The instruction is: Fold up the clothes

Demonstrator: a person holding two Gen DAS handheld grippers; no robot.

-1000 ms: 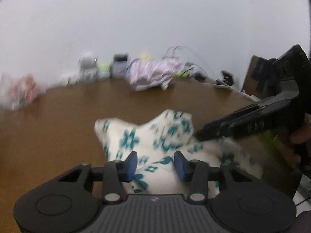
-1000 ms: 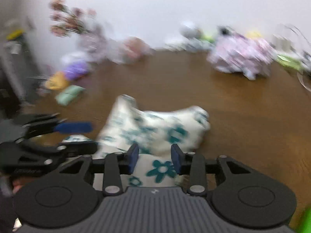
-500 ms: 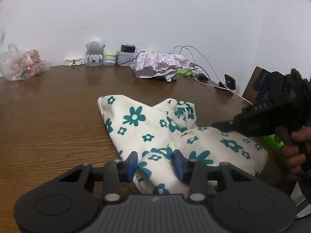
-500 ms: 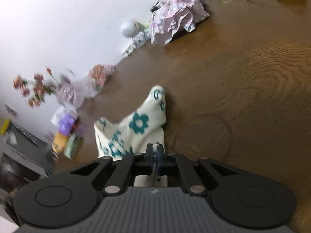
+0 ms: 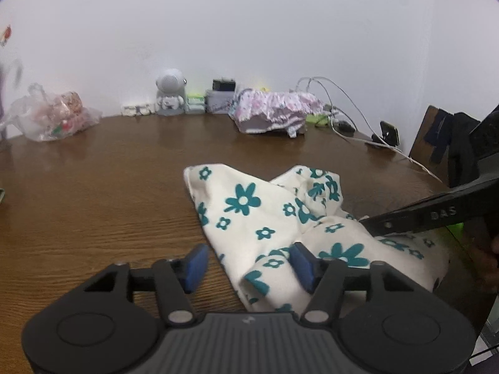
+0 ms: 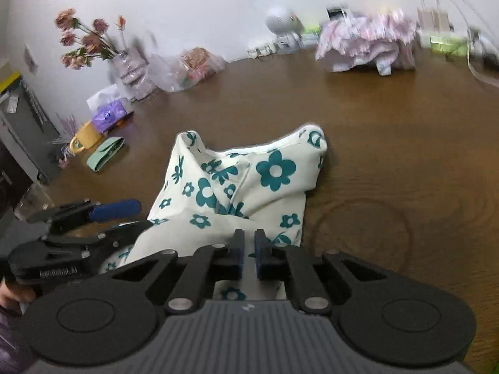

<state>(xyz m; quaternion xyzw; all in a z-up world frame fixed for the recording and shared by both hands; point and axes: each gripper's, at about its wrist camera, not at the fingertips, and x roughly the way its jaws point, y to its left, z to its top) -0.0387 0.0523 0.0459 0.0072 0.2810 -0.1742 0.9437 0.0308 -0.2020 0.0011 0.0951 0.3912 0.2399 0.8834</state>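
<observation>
A brown wooden table (image 5: 93, 193) fills the middle and lower band of both wrist views, below a white wall (image 5: 249, 31). Near the centre of each frame lies a rumpled cream garment printed with teal flowers (image 5: 249, 218), bunched into folds on the tabletop. At the bottom of the left wrist view, the left gripper (image 5: 248, 263) sits with its blue-padded fingers spread wide, one at the cloth's left edge over bare wood and the other over the fabric. At the bottom centre of the right wrist view, the right gripper (image 6: 248, 251) has its fingers drawn close with a fold of the garment between them, apparently pinched, though a slim gap shows between the pads. A heap of pink ruffled clothing (image 5: 274, 112) rests at the table's far edge, centre right in the left view. To the left of it stands a small white robot figure (image 5: 170, 95), and a clear plastic bag (image 5: 53, 118) sits far left. A vase of pink roses (image 6: 90, 40) occupies the upper left of the right wrist view.
</observation>
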